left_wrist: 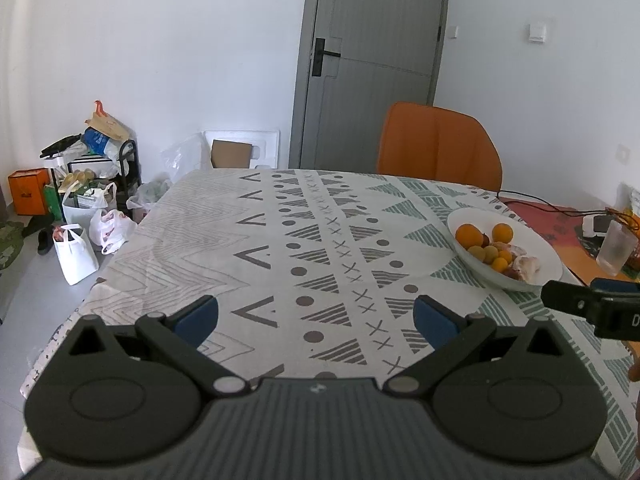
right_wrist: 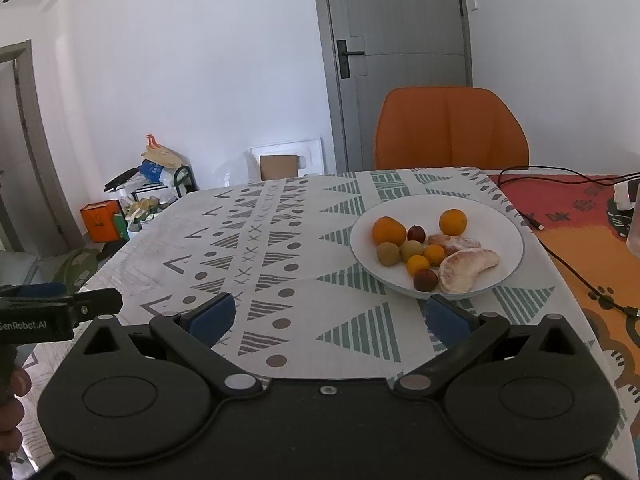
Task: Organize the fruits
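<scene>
A white bowl point(right_wrist: 508, 224) of fruit sits on the patterned tablecloth point(right_wrist: 280, 248). In it lie two oranges point(right_wrist: 389, 231), small orange kumquats point(right_wrist: 434, 254), greenish round fruits point(right_wrist: 388, 254), dark red plums point(right_wrist: 425, 280) and peeled pomelo segments point(right_wrist: 466, 266). My right gripper point(right_wrist: 328, 314) hovers open just in front of the bowl, nothing between its blue pads. My left gripper point(left_wrist: 316, 316) is open over bare cloth, with the bowl point(left_wrist: 552, 258) far to its right. The tip of the right gripper point(left_wrist: 576, 304) pokes in at the right edge of the left wrist view.
An orange chair point(right_wrist: 450, 128) stands behind the table, before a grey door point(right_wrist: 400, 60). A black cable point(right_wrist: 568, 264) and a white charger point(right_wrist: 624, 194) lie on the orange mat to the right. A clear cup point(left_wrist: 616, 248) stands past the bowl. Bags point(left_wrist: 76, 252) and boxes crowd the floor at left.
</scene>
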`<state>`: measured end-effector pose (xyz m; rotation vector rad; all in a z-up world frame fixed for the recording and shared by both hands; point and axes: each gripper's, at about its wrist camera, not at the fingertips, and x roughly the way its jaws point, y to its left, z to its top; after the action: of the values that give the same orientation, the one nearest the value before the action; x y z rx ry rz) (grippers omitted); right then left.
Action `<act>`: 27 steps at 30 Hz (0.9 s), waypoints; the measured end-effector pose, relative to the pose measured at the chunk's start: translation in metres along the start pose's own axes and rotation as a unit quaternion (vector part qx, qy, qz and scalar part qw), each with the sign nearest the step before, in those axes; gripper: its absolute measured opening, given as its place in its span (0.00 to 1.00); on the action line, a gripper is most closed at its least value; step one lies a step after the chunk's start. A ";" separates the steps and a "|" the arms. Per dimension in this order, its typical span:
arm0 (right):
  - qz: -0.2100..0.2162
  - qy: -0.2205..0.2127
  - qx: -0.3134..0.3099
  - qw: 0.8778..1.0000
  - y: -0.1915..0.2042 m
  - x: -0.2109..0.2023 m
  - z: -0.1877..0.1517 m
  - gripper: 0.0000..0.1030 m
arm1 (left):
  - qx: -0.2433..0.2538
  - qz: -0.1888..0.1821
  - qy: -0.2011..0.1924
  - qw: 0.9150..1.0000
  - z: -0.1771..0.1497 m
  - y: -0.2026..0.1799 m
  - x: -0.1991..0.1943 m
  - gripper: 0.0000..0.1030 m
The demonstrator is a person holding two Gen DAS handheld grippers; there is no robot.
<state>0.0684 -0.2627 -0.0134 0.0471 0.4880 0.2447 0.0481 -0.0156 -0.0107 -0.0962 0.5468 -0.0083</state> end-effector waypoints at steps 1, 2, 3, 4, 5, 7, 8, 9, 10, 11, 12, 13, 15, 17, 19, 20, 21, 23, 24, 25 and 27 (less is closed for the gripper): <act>0.000 0.001 0.001 1.000 -0.001 0.000 0.000 1.00 | 0.000 0.000 0.000 1.000 0.000 0.000 0.000 1.00; -0.001 0.001 0.001 1.000 -0.001 0.001 0.000 1.00 | 0.000 -0.001 0.000 1.000 0.000 0.000 0.000 1.00; -0.001 0.002 0.001 1.000 -0.001 0.001 -0.001 1.00 | 0.000 0.000 0.000 1.000 0.000 0.000 0.000 1.00; -0.002 0.002 0.002 1.000 -0.002 0.002 -0.001 1.00 | 0.000 0.000 0.000 1.000 0.000 0.000 0.000 1.00; -0.002 0.003 0.002 1.000 -0.002 0.002 -0.001 1.00 | 0.000 -0.001 0.001 1.000 0.000 0.000 0.001 1.00; -0.002 0.003 0.002 1.000 -0.002 0.002 0.000 1.00 | 0.000 0.000 0.003 1.000 -0.001 0.000 0.002 1.00; -0.002 0.003 0.002 1.000 -0.003 0.003 -0.001 1.00 | 0.000 0.000 0.004 1.000 -0.001 -0.001 0.003 1.00; -0.004 0.003 0.002 1.000 -0.003 0.003 -0.001 1.00 | 0.000 0.000 0.006 1.000 -0.002 -0.001 0.004 1.00; -0.004 0.003 0.003 1.000 -0.003 0.003 0.000 1.00 | 0.000 0.000 0.007 1.000 -0.002 -0.001 0.005 1.00; -0.005 0.003 0.004 1.000 -0.003 0.003 -0.001 1.00 | -0.001 -0.002 0.007 1.000 -0.002 -0.001 0.005 1.00; -0.006 0.003 0.004 1.000 -0.004 0.004 -0.001 1.00 | -0.001 -0.005 0.007 1.000 -0.002 -0.001 0.005 1.00; -0.006 0.004 0.004 1.000 -0.004 0.004 -0.001 1.00 | -0.001 -0.009 0.006 1.000 -0.002 -0.002 0.005 1.00; -0.007 0.005 0.004 1.000 -0.004 0.004 -0.002 1.00 | 0.002 -0.008 0.003 1.000 -0.002 -0.004 0.004 1.00; -0.007 0.006 0.005 1.000 -0.005 0.005 -0.002 1.00 | 0.005 -0.009 0.001 1.000 -0.002 -0.006 0.003 1.00; -0.007 0.005 0.005 1.000 -0.005 0.005 -0.002 1.00 | 0.008 -0.011 0.002 1.000 -0.002 -0.007 0.004 1.00; -0.007 0.006 0.005 1.000 -0.005 0.005 -0.002 1.00 | 0.008 -0.011 0.003 1.000 -0.002 -0.007 0.004 1.00; -0.007 0.006 0.005 1.000 -0.005 0.005 -0.002 1.00 | 0.009 -0.011 0.003 1.000 -0.002 -0.007 0.004 1.00; -0.007 0.006 0.006 1.000 -0.005 0.005 -0.002 1.00 | 0.007 -0.011 0.004 1.000 -0.002 -0.007 0.004 1.00; -0.008 0.007 0.006 1.000 -0.005 0.005 -0.002 1.00 | 0.007 -0.011 0.004 1.000 -0.002 -0.007 0.004 1.00; -0.008 0.007 0.006 1.000 -0.005 0.006 -0.002 1.00 | 0.007 -0.011 0.004 1.000 -0.002 -0.007 0.004 1.00; -0.008 0.006 0.005 1.000 -0.005 0.006 -0.002 1.00 | 0.008 -0.012 0.003 1.000 -0.002 -0.007 0.003 1.00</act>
<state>0.0735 -0.2658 -0.0179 0.0523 0.5019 0.2275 0.0500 -0.0231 -0.0133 -0.0860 0.5522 -0.0357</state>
